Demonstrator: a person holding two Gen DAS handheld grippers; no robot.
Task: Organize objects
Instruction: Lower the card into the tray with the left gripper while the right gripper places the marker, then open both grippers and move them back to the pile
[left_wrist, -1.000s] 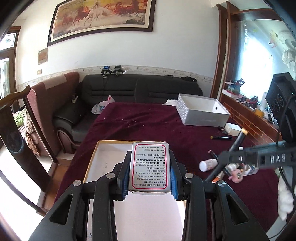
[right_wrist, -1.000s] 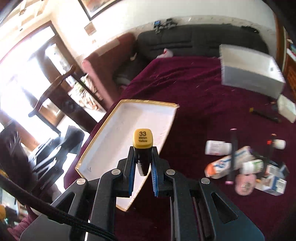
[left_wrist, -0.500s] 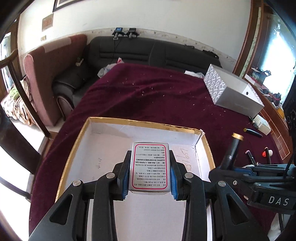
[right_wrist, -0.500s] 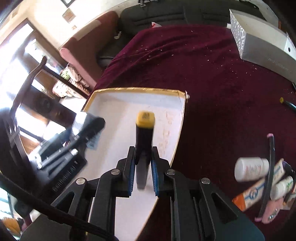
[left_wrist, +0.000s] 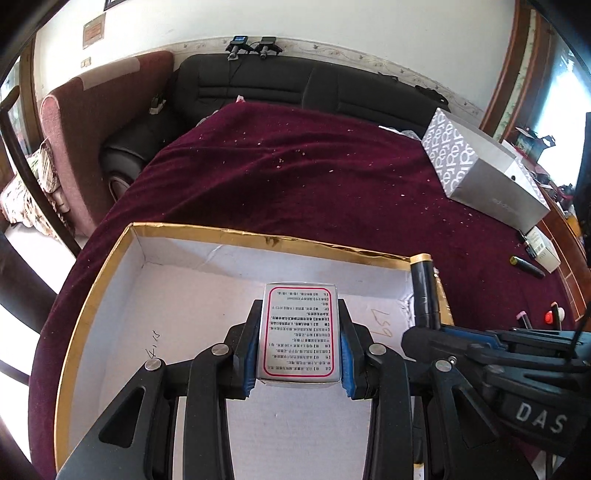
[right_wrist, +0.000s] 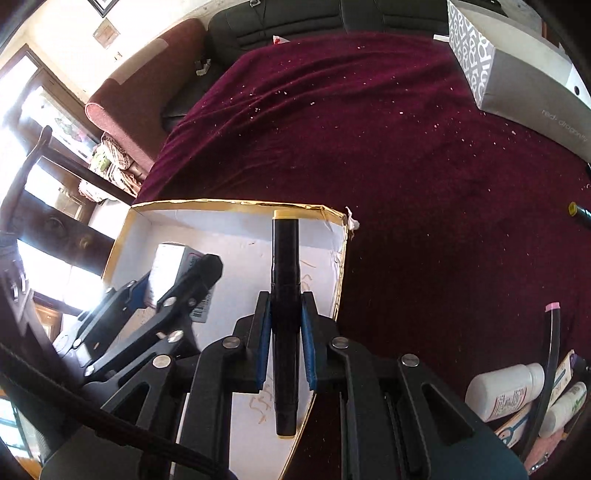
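Left gripper (left_wrist: 299, 354) clamps the silver carton (left_wrist: 298, 332); right gripper (right_wrist: 286, 345) is pinched on the black marker (right_wrist: 285, 295) — both over the gold-rimmed tray (left_wrist: 258, 236). Lower each near the tray floor before letting go — drop marker flat along the right wall, carton clear of it.

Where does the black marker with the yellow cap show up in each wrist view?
Left wrist: black marker at right of centre, upright over the tray's right edge.
Right wrist: centre, clamped in the right gripper.
Shared landmark: gold-rimmed white tray.
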